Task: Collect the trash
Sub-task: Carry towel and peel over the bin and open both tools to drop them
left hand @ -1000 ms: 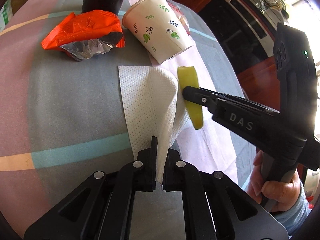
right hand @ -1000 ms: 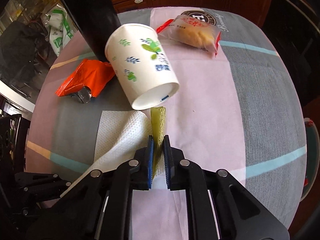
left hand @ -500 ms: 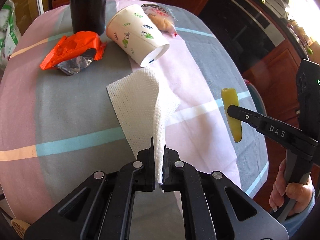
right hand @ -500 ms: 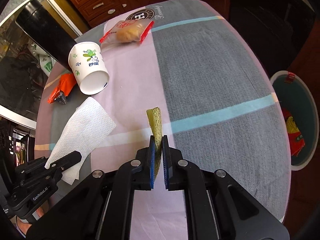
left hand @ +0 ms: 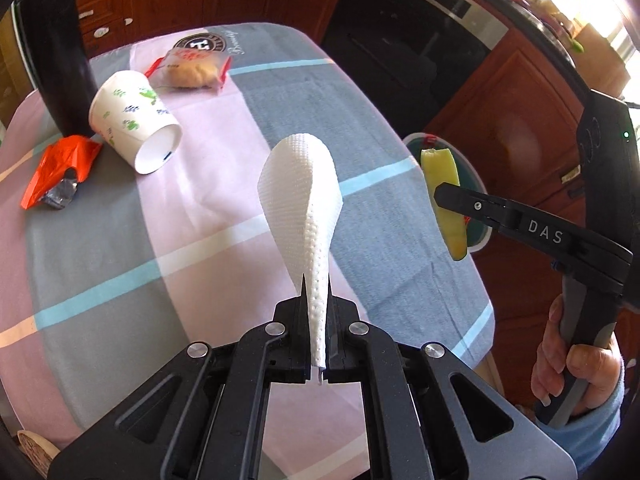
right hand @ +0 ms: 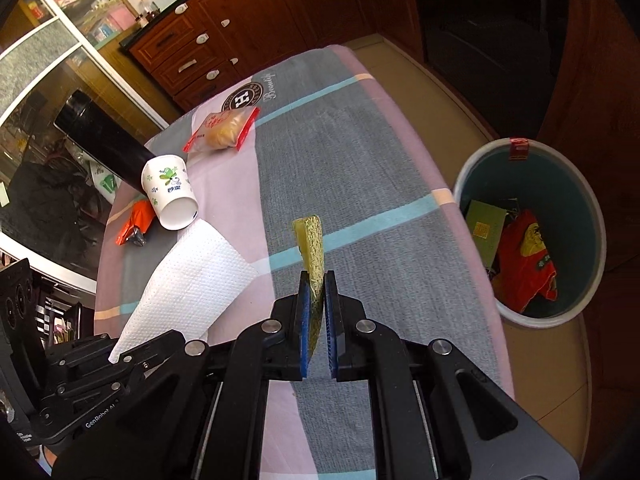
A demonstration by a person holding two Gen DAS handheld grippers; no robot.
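Note:
My left gripper point(left hand: 316, 284) is shut on a white paper towel point(left hand: 302, 196), which hangs lifted above the checked tablecloth point(left hand: 120, 248). My right gripper point(right hand: 316, 280) is shut on a yellow-green strip of peel point(right hand: 311, 244); in the left wrist view that peel point(left hand: 442, 184) hangs past the table's right edge, in front of the bin. The paper towel point(right hand: 192, 280) also shows at lower left in the right wrist view. A round trash bin point(right hand: 592, 216) stands on the floor to the right of the table, with red and green wrappers inside.
On the table lie a tipped paper cup point(left hand: 132, 128), a crumpled orange wrapper point(left hand: 60, 164) and a packaged bun point(left hand: 190, 70). A tall black cylinder point(left hand: 56, 56) stands behind the cup. Wooden cabinets point(right hand: 224, 28) line the far wall. A hand point(left hand: 576, 356) holds the right gripper's handle.
Both grippers have risen and moved right, away from the cup and towards the bin. The towel has left the table and the peel now hangs beyond the table's edge.

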